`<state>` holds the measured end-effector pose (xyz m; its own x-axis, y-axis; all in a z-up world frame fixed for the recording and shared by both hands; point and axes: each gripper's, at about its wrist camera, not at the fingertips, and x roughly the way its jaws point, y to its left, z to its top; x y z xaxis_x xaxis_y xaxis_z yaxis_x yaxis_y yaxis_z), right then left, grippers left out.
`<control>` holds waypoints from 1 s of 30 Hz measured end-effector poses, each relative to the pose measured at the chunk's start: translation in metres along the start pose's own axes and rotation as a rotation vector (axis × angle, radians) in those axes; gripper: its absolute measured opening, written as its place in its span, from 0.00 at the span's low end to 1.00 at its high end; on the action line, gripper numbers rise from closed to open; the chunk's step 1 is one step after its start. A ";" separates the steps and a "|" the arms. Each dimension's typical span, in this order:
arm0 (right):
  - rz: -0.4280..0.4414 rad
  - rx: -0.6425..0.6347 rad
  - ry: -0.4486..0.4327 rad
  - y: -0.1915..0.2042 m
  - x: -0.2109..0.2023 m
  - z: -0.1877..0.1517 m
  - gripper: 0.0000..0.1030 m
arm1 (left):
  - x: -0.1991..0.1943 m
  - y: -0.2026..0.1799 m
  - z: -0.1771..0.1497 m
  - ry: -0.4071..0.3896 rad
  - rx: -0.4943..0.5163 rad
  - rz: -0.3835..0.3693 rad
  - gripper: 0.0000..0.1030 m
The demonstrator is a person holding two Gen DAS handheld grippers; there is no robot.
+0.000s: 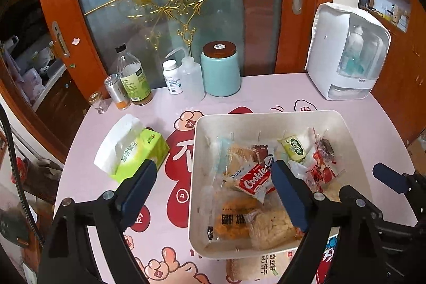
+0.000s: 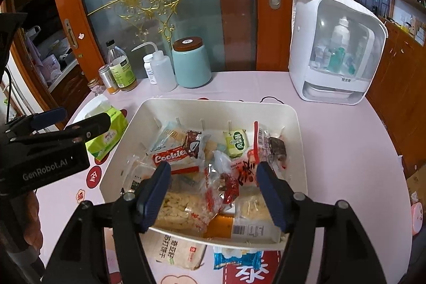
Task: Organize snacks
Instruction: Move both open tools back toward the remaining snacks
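Note:
A white bin [image 1: 198, 156] [image 2: 299, 151] on the pink table holds several snack packets, among them a red Cookie pack [image 1: 254, 181] [image 2: 173, 157] and a green pack [image 1: 294, 148] [image 2: 237, 143]. My left gripper [image 1: 213, 177] is open and empty above the bin's left rim. My right gripper [image 2: 213, 175] is open and empty above the bin's near side. A soda cracker pack [image 2: 178, 249] [image 1: 255, 268] and a blue packet [image 2: 237, 257] lie on the table in front of the bin.
A green tissue pack [image 1: 133, 151] [image 2: 106, 132] lies left of the bin. Bottles [image 1: 133, 79], a teal jar [image 1: 221, 71] [image 2: 190, 63] and a white storage box [image 1: 348, 52] [image 2: 335, 49] stand along the back edge by a glass door.

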<state>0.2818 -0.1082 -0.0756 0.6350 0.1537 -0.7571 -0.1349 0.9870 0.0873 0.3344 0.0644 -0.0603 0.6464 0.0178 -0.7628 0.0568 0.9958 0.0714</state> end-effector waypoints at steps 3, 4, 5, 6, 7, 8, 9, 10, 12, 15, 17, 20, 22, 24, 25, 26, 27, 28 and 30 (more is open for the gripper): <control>0.003 0.006 -0.004 0.002 -0.006 -0.003 0.65 | -0.009 0.000 -0.004 -0.003 0.001 -0.011 0.85; 0.004 0.007 -0.005 0.003 -0.007 -0.005 0.65 | -0.013 0.000 -0.005 -0.006 0.002 -0.014 0.85; 0.004 0.008 -0.006 0.004 -0.010 -0.005 0.65 | -0.016 0.000 -0.006 -0.008 0.004 -0.017 0.85; 0.006 0.008 -0.010 0.005 -0.013 -0.007 0.65 | -0.020 0.000 -0.007 -0.012 0.005 -0.020 0.85; 0.008 0.007 -0.014 0.006 -0.016 -0.008 0.65 | -0.025 0.000 -0.009 -0.016 0.008 -0.026 0.85; 0.008 0.006 -0.016 0.007 -0.018 -0.009 0.65 | -0.029 -0.001 -0.010 -0.020 0.012 -0.030 0.85; 0.006 0.005 -0.021 0.008 -0.023 -0.011 0.65 | -0.032 -0.001 -0.011 -0.021 0.016 -0.032 0.85; 0.006 0.005 -0.024 0.008 -0.026 -0.012 0.66 | -0.036 -0.001 -0.013 -0.024 0.022 -0.036 0.85; 0.009 0.006 -0.032 0.009 -0.033 -0.015 0.65 | -0.044 -0.002 -0.017 -0.031 0.030 -0.042 0.85; 0.009 0.006 -0.046 0.011 -0.044 -0.019 0.65 | -0.057 -0.002 -0.022 -0.042 0.032 -0.053 0.85; 0.008 0.004 -0.051 0.012 -0.050 -0.022 0.65 | -0.067 -0.001 -0.024 -0.053 0.032 -0.063 0.85; 0.008 -0.001 -0.065 0.013 -0.062 -0.027 0.65 | -0.081 0.000 -0.027 -0.072 0.033 -0.078 0.85; 0.004 -0.007 -0.070 0.012 -0.067 -0.030 0.65 | -0.090 0.000 -0.029 -0.082 0.033 -0.088 0.85; -0.003 -0.012 -0.076 0.011 -0.071 -0.033 0.65 | -0.096 -0.001 -0.032 -0.091 0.036 -0.097 0.85; -0.006 -0.015 -0.079 0.010 -0.074 -0.035 0.65 | -0.099 -0.001 -0.033 -0.095 0.039 -0.099 0.85; -0.007 -0.016 -0.079 0.009 -0.075 -0.037 0.65 | -0.102 -0.002 -0.034 -0.099 0.042 -0.100 0.85; -0.009 -0.017 -0.080 0.008 -0.077 -0.038 0.65 | -0.104 -0.003 -0.036 -0.102 0.044 -0.103 0.85; -0.013 -0.018 -0.081 0.006 -0.078 -0.040 0.65 | -0.107 -0.003 -0.038 -0.105 0.045 -0.107 0.85; -0.019 -0.017 -0.082 0.002 -0.081 -0.044 0.65 | -0.110 -0.004 -0.042 -0.106 0.049 -0.114 0.85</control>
<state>0.1966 -0.1210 -0.0426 0.6978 0.1389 -0.7027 -0.1345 0.9890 0.0619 0.2311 0.0618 -0.0042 0.7099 -0.1069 -0.6961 0.1698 0.9852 0.0218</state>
